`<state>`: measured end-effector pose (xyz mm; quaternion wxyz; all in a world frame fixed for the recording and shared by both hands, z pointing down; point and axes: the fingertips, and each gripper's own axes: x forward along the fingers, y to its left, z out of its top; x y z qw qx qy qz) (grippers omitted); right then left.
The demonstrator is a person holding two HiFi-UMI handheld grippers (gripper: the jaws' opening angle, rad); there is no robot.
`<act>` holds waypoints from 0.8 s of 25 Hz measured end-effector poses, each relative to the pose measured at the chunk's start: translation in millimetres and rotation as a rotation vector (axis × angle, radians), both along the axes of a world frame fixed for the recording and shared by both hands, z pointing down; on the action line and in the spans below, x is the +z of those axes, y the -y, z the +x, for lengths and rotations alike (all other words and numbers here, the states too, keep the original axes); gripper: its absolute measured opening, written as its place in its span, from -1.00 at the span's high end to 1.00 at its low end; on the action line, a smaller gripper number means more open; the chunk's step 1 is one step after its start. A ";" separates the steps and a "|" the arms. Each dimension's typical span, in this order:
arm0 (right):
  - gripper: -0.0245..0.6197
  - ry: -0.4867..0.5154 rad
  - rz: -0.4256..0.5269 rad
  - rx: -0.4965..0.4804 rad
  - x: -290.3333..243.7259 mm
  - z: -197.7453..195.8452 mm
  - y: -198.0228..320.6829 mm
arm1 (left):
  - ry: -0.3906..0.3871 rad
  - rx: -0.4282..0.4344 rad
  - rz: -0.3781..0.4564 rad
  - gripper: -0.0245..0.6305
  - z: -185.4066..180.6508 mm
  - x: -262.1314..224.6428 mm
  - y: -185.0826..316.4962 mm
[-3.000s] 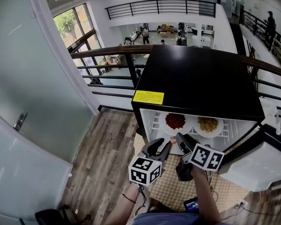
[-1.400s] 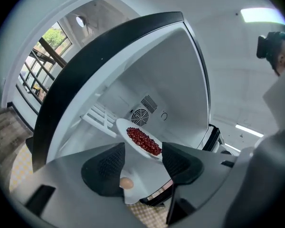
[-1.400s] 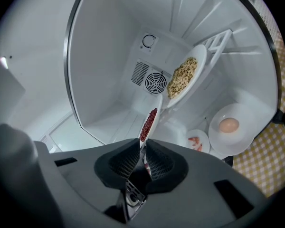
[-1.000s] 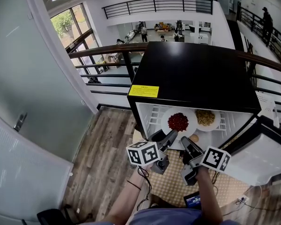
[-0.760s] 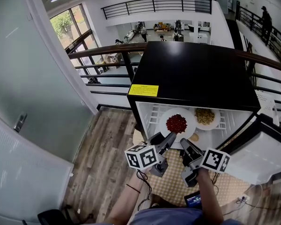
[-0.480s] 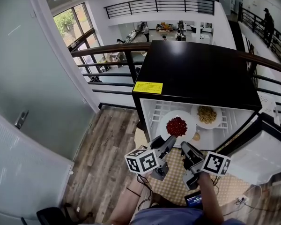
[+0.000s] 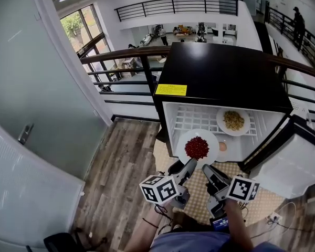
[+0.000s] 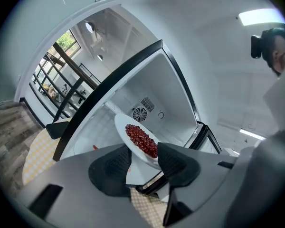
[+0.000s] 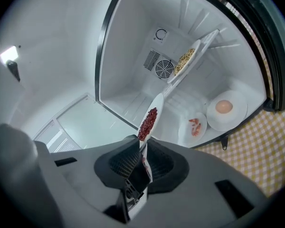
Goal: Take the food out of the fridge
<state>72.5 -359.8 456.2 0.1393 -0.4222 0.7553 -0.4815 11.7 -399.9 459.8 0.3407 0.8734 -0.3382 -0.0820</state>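
Observation:
A white plate (image 7: pixel 182 140) heaped with red food (image 7: pixel 197 147) hangs level in front of the open black fridge (image 7: pixel 220 72), just outside its opening. My left gripper (image 7: pixel 188 164) has the plate's near-left rim between its jaws, which have just been closing; in the left gripper view the plate (image 8: pixel 123 127) fills the gap at the left gripper (image 8: pixel 143 163). My right gripper (image 7: pixel 207 169) is shut on the near-right rim. In the right gripper view the plate (image 9: pixel 156 103) stands edge-on in the right gripper (image 9: pixel 143 151).
A second plate of yellowish food (image 7: pixel 233 121) sits on the wire shelf inside. Below it lie a small plate with a round tan item (image 9: pixel 225 107) and another with reddish bits (image 9: pixel 194 126). The fridge door (image 7: pixel 289 167) stands open at right. A checked mat (image 7: pixel 197 203) covers the floor below.
The plate of red food has come off the shelf and out of the fridge toward me. Both grippers have drawn back with it.

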 end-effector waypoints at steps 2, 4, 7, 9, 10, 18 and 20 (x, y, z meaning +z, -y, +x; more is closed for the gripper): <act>0.75 -0.011 0.008 -0.007 0.6 -5.3 -7.7 | 0.009 -0.008 0.004 0.37 -5.0 1.2 -8.7; 0.74 -0.006 0.010 -0.009 1.2 -11.4 -15.4 | 0.015 -0.015 0.008 0.37 -10.9 1.7 -17.1; 0.74 0.002 0.018 -0.017 1.2 -20.8 -25.8 | 0.021 -0.017 0.016 0.37 -19.7 2.0 -27.9; 0.74 0.001 0.017 -0.018 2.5 -26.0 -34.4 | 0.021 -0.013 0.016 0.37 -24.7 3.1 -36.1; 0.74 -0.001 0.015 -0.016 3.4 -28.4 -38.8 | 0.020 -0.012 0.014 0.37 -27.3 3.7 -40.4; 0.73 -0.012 0.013 -0.017 7.1 -51.3 -73.9 | 0.033 -0.009 0.012 0.37 -49.7 7.1 -75.9; 0.73 -0.017 0.008 -0.016 9.3 -57.3 -84.2 | 0.033 -0.008 0.005 0.37 -56.0 9.2 -86.1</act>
